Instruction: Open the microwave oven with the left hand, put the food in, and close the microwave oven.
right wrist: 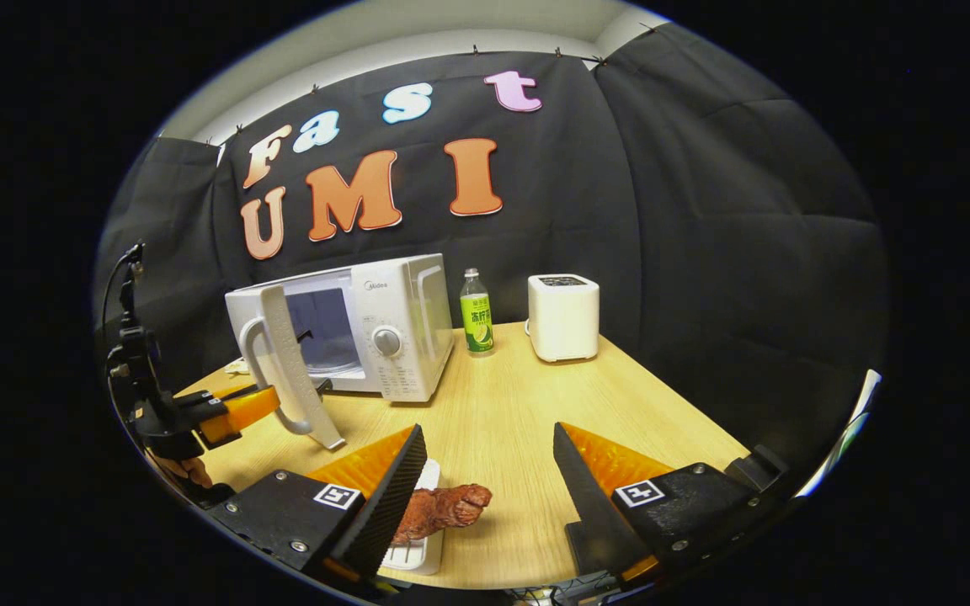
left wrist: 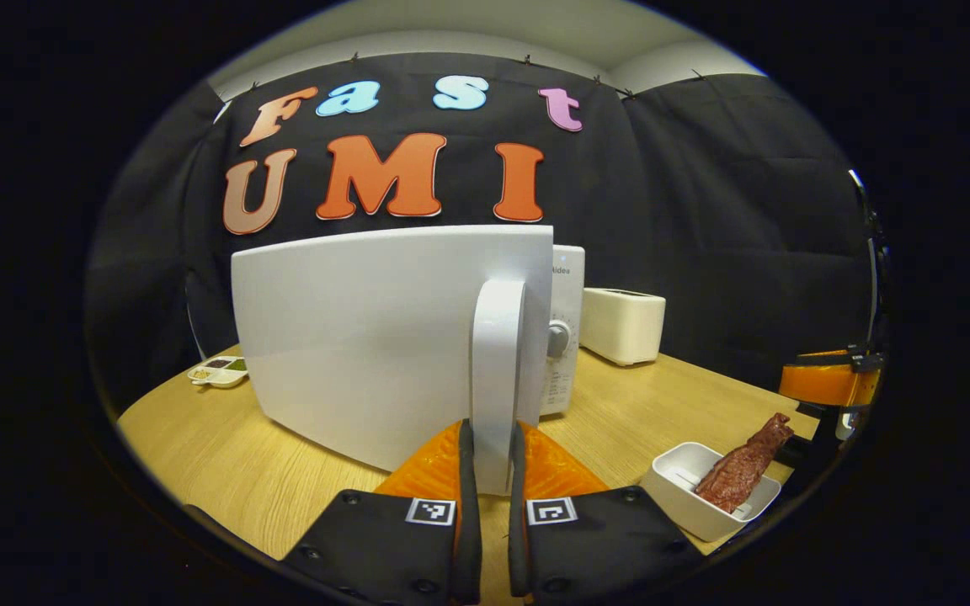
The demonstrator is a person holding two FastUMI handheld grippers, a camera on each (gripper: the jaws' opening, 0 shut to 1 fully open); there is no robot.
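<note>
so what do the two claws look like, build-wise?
Both match: the left claw and right claw each have orange wedge-shaped fingers with black ribbed inner pads on black bolted blocks, each block carrying a square black-and-white marker. In the right gripper view, the left claw's body sits on a black frame with a thin cable running up.

Both views face the microwave; left gripper view nearer.

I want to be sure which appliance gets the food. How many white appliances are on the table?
2: the microwave toward the table's back left, door swung open, and the toaster right of it, past the green bottle. Others may be hidden behind them.
</note>
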